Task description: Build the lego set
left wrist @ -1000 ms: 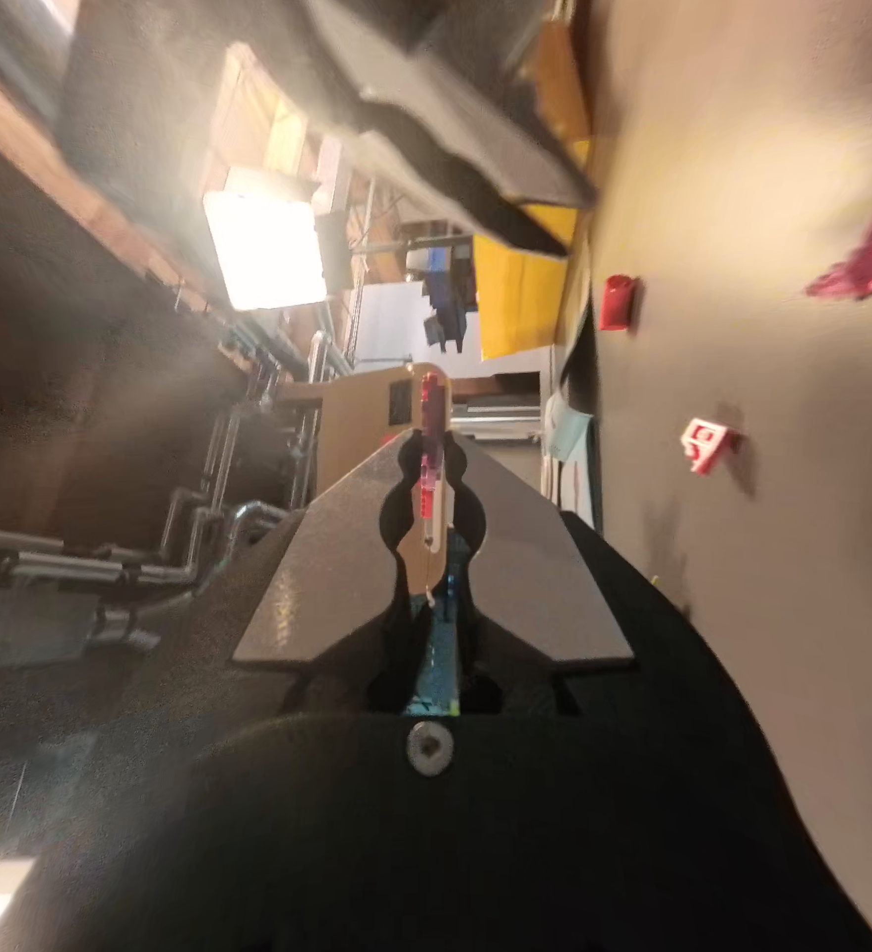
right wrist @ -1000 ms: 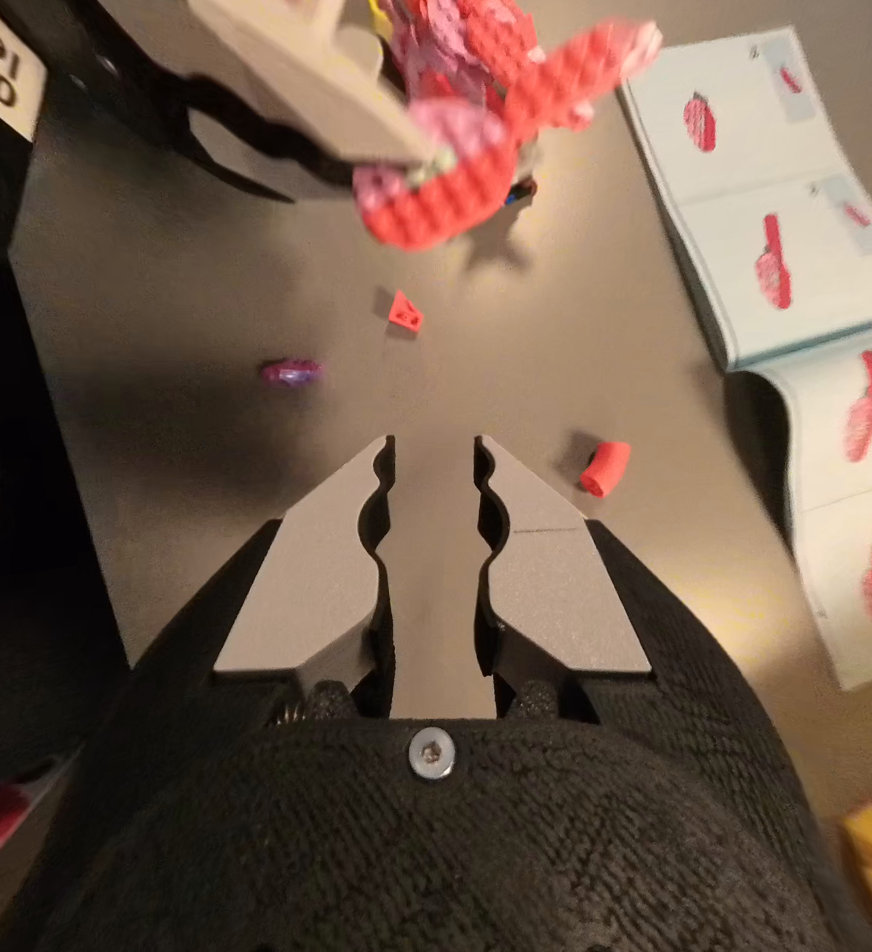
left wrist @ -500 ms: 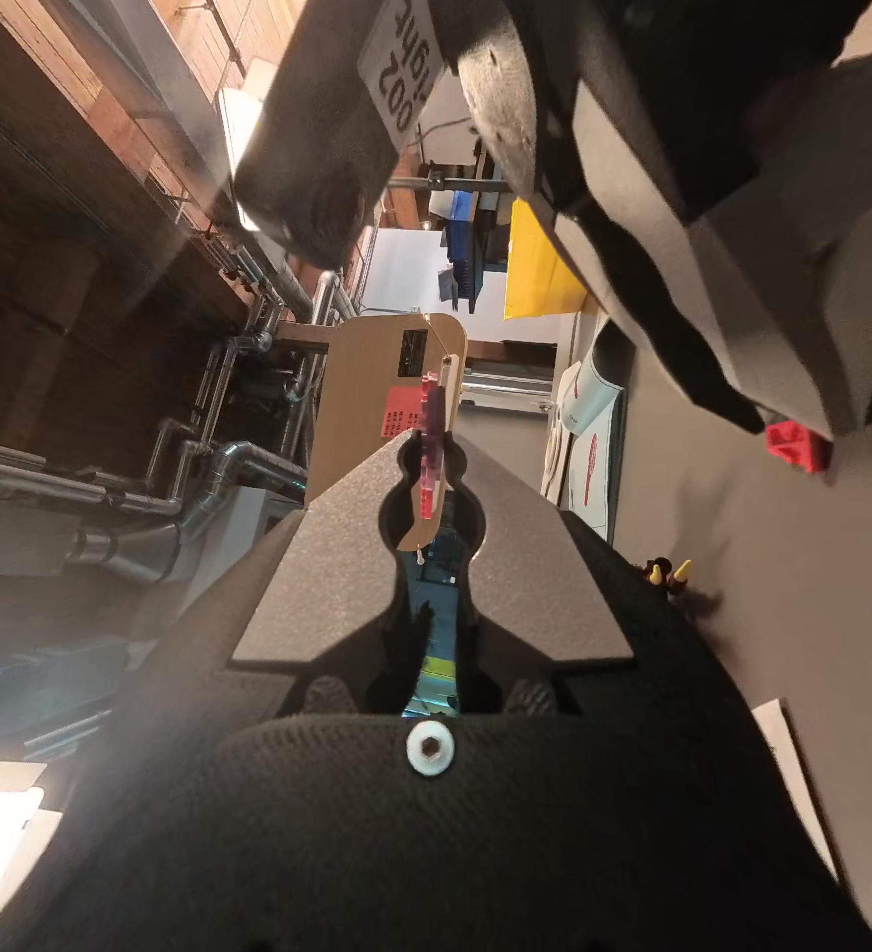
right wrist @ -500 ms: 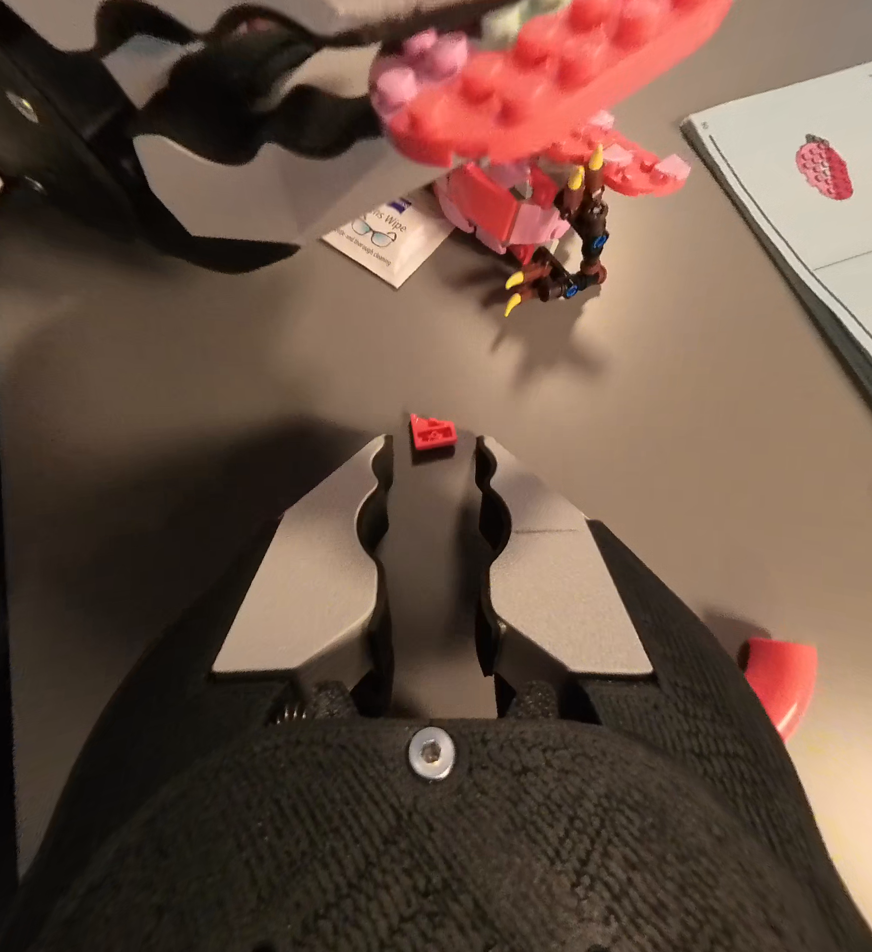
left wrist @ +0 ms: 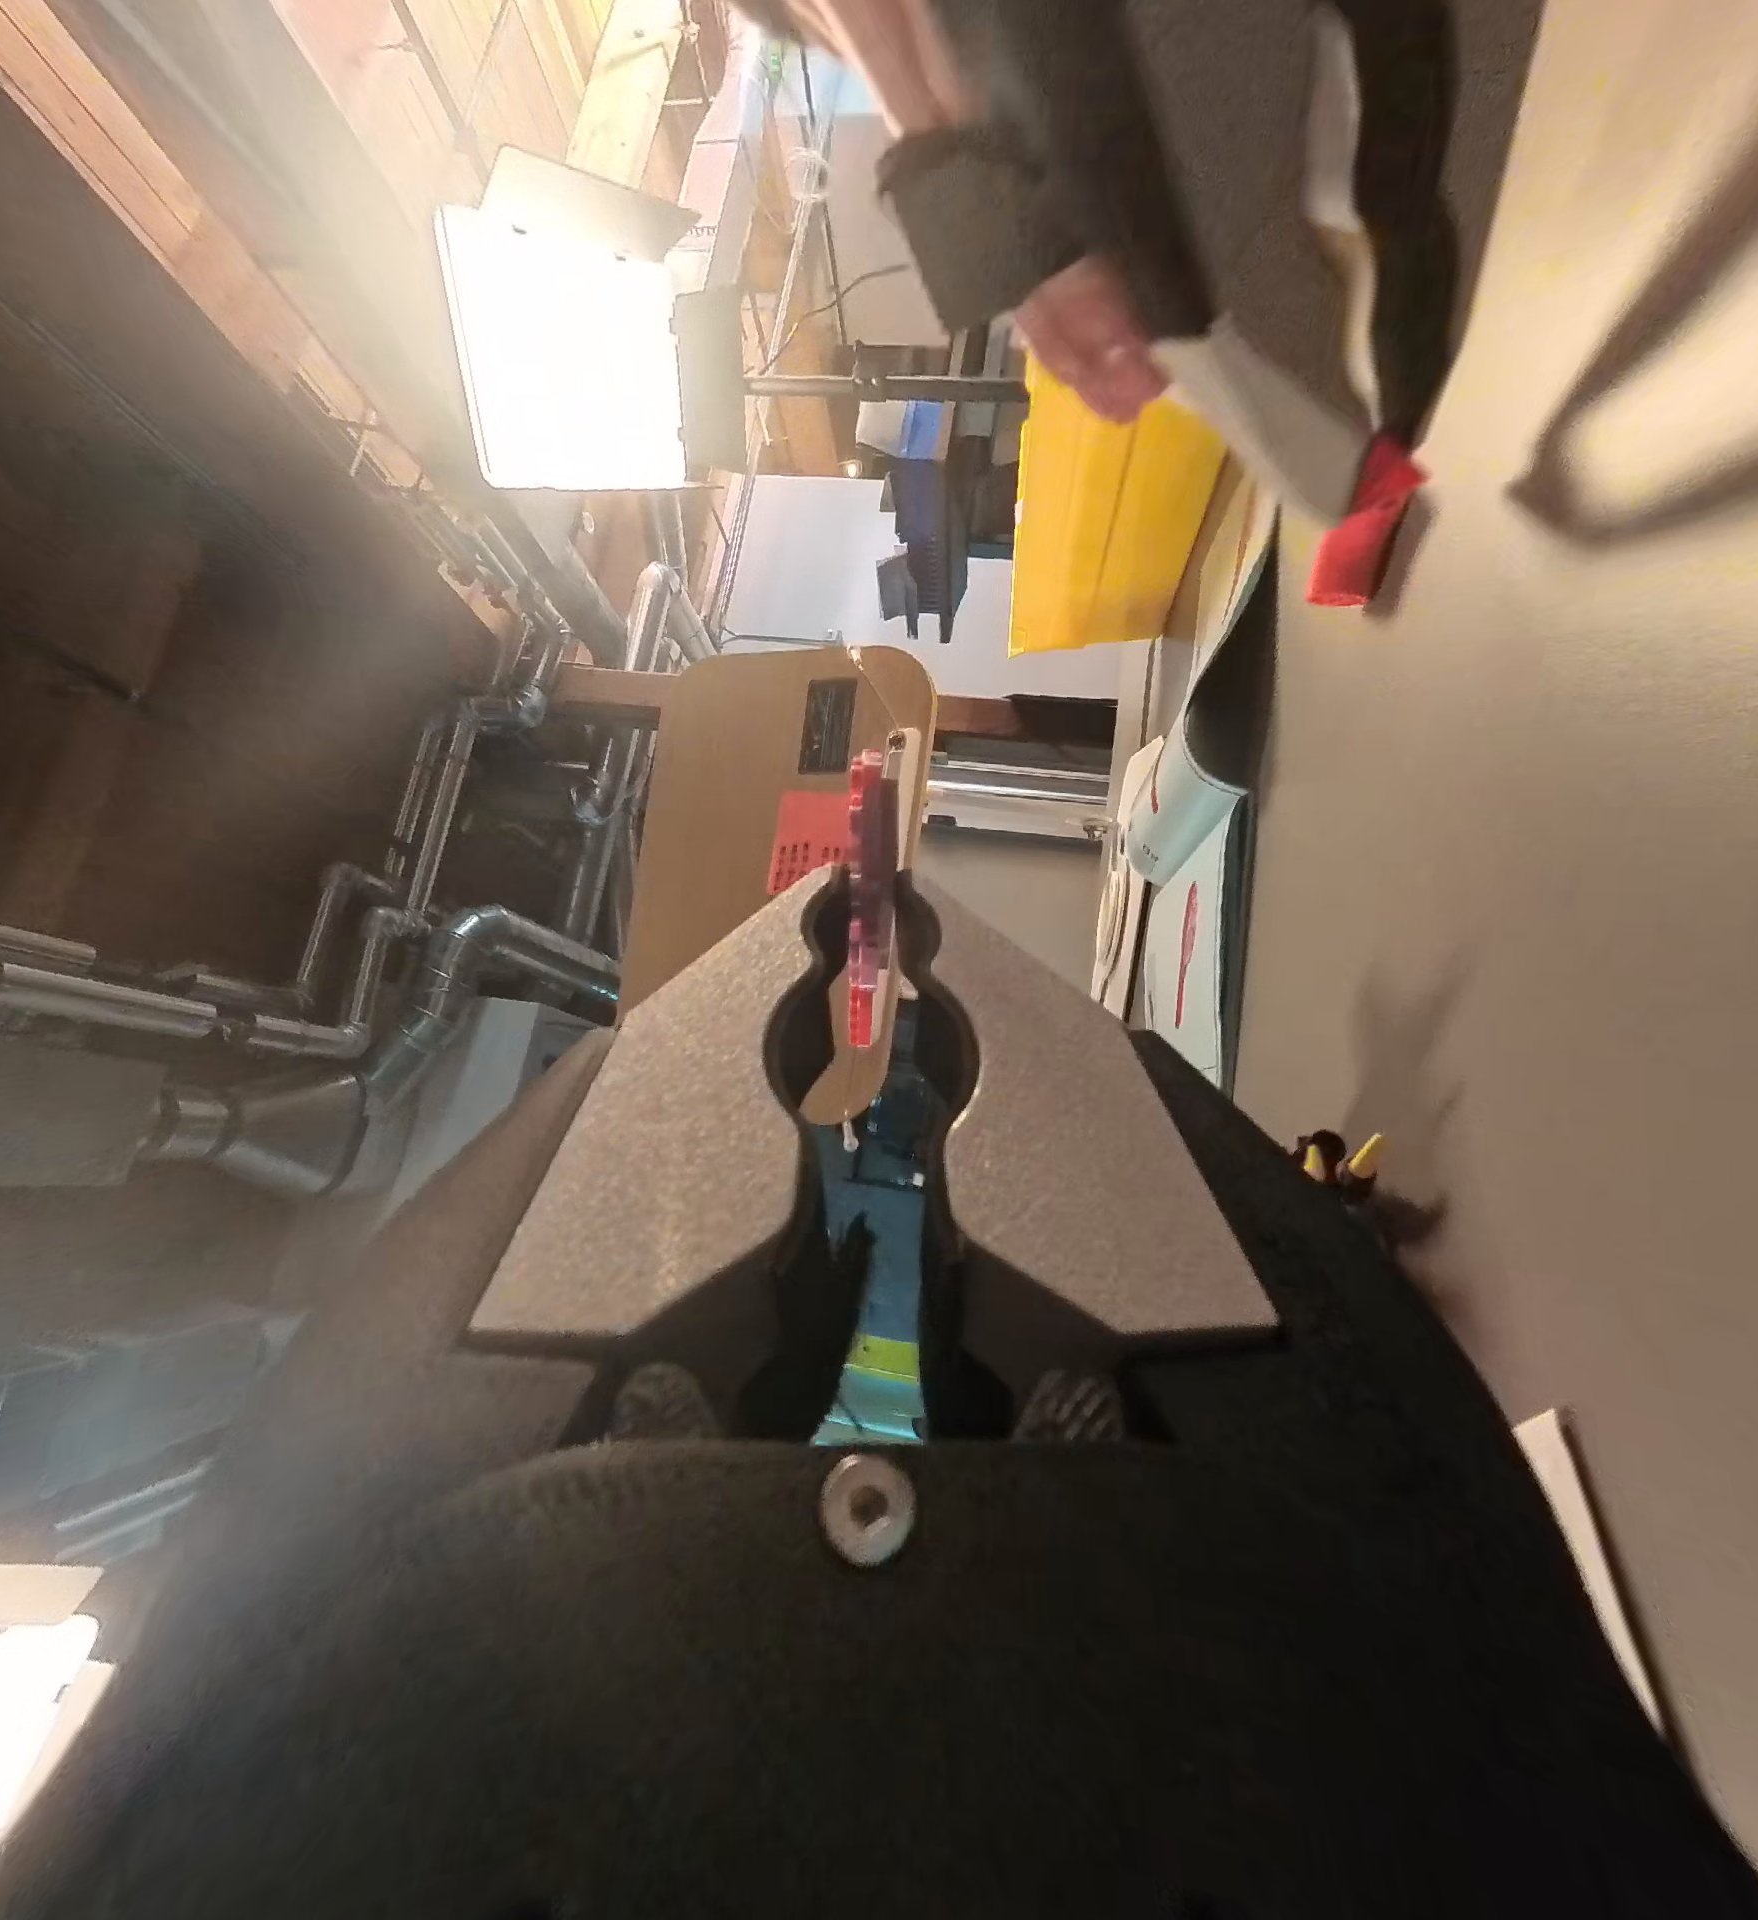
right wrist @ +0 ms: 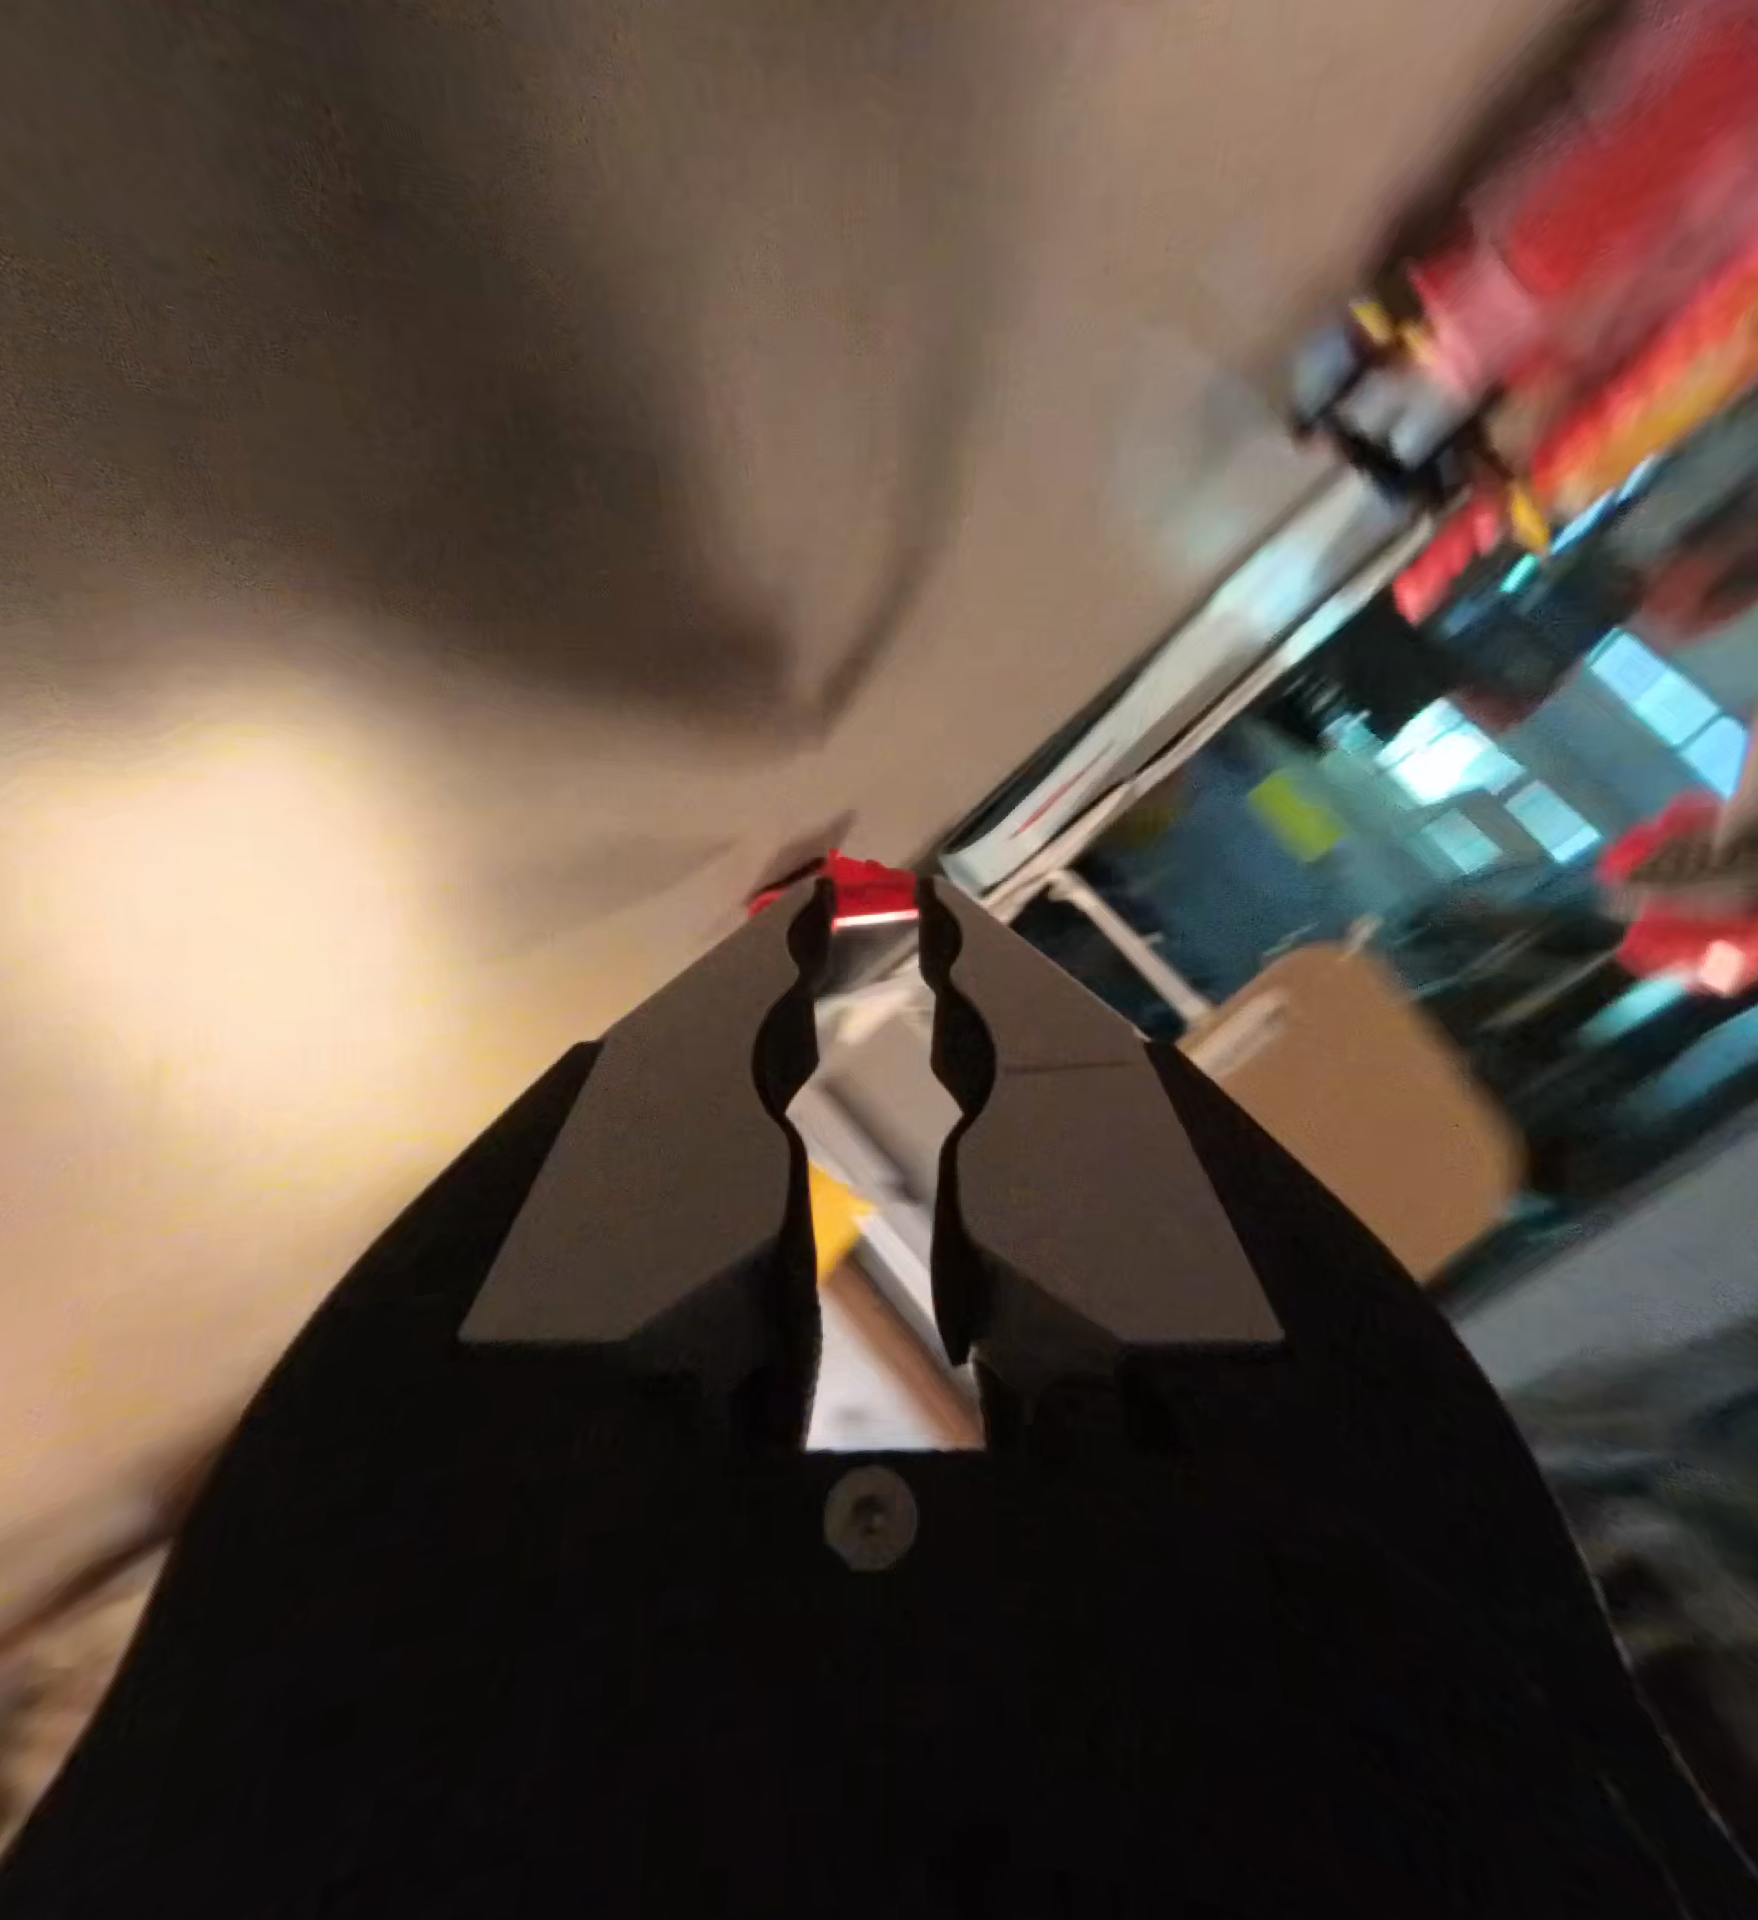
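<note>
**Grey tabletop seen tilted, both claws gripping red bricks**

In the left wrist view, metal pipes and a bright light panel are seen at the left, against a timbered wall. At the centre, the left gripper is closed narrowly on a thin red and pink brick plate, held on edge with both fingertips pressed to it, clear of the surface. A wooden board is seen just beyond it. Farther right, a yellow bin and an open booklet lie along the far edge of the grey table, whose middle is bare.

In the blurred right wrist view, the table fills the left half. The right gripper is closed narrowly on a small red brick, pinched between its tips close to the table's edge. At the right, the room beyond is smeared.
</note>
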`<state>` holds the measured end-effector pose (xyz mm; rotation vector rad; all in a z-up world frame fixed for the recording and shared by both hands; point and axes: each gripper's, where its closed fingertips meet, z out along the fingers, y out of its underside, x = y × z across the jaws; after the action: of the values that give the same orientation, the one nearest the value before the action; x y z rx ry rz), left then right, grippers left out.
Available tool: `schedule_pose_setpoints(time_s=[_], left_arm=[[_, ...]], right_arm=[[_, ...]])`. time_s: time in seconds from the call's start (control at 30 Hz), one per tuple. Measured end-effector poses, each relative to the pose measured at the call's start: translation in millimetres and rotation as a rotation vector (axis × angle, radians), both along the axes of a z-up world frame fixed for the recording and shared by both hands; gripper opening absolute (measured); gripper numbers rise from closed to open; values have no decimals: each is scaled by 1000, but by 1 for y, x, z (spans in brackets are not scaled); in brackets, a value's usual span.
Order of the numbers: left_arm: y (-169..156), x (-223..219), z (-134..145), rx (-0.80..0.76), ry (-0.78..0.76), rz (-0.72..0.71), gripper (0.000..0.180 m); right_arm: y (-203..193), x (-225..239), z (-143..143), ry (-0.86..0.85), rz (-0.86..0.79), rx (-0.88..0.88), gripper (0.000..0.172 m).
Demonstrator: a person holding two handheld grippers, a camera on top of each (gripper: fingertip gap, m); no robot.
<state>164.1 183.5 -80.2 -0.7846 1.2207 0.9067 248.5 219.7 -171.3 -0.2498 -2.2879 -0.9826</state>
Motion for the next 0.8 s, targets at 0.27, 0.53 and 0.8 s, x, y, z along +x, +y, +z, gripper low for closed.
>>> schedule_pose_setpoints(time_s=[0.27, 0.53, 0.8], left_arm=[[-2, 4, -4, -13, 13, -14, 7], [-3, 5, -6, -19, 22, -20, 7], [-5, 10, -8, -25, 35, -34, 7]], right_arm=[[-34, 6, -16, -219, 246, 91, 14], [-39, 10, -5, 77, -181, -475, 46], [-64, 3, -11, 275, -633, -1340, 52]])
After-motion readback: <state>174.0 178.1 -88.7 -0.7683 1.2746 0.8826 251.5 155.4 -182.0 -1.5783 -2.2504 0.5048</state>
